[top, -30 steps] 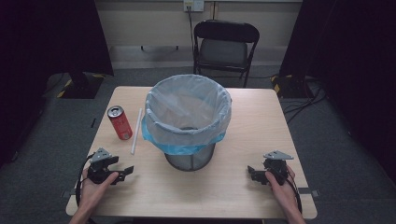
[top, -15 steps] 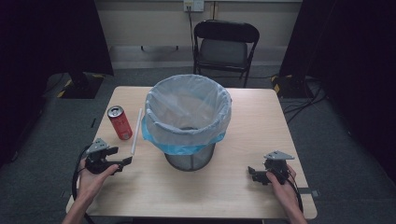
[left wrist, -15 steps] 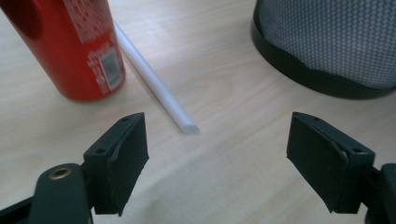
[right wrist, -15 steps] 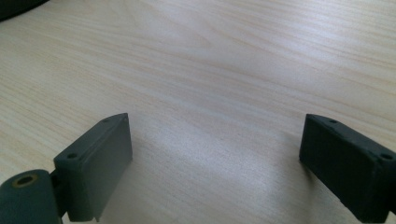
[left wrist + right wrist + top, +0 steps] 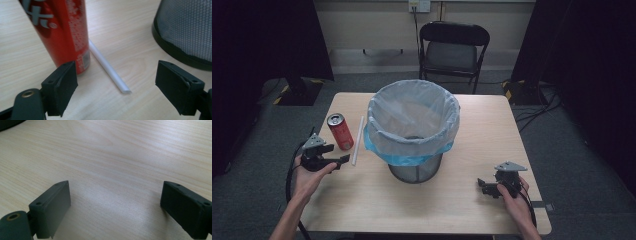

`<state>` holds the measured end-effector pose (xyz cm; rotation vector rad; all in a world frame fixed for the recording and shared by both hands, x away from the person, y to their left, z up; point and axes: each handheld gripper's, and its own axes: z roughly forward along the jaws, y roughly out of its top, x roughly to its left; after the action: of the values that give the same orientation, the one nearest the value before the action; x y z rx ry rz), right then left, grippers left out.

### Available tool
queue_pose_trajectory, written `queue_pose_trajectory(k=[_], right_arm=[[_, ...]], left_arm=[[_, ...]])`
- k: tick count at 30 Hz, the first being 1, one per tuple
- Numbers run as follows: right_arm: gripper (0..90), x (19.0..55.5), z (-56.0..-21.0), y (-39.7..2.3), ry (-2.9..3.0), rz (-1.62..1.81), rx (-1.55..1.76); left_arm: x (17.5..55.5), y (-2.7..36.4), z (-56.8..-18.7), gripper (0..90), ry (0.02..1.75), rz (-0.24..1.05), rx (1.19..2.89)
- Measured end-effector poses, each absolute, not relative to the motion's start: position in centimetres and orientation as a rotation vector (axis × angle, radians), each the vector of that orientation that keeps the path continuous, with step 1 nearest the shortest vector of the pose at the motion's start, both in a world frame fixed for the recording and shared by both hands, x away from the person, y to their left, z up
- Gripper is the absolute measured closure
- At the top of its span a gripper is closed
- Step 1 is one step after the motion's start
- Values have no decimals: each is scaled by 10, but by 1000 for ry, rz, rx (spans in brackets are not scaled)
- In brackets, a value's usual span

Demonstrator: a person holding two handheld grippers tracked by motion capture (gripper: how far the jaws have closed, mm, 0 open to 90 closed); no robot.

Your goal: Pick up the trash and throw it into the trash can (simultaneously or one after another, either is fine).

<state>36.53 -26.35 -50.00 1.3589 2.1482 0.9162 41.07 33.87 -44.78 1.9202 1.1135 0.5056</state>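
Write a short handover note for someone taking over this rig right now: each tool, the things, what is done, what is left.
Left tool: open, empty, low over the table, its jaws either side of the near end of the straw.
Right tool: open, empty, over bare table.
Can: upright beside the straw, left of the bin.
Done: nothing gripped or binned.
Left: probably grip the straw, drop it in the bin, then the can.

High view: fixed above the near edge of the surface point(image 5: 462, 210), faced forward and down, far enough to take in the whole top. Left tool point(image 5: 117, 87) view: sat low and close, looked along its jaws at the red can point(image 5: 65, 32), white straw point(image 5: 107, 67) and bin base point(image 5: 185, 32), all shared with the high view. Right tool point(image 5: 115, 210) view: close over bare wood.
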Motion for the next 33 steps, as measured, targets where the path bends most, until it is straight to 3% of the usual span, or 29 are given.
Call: queue_pose_trajectory(k=[21,33], right_arm=[[86,365,-500,-263,2149,916,1359],[86,365,-500,-263,2147,915,1362]], left_arm=[[459,355,-439,157,1162,511,1915],[481,347,-464,161,1162,488,1923]])
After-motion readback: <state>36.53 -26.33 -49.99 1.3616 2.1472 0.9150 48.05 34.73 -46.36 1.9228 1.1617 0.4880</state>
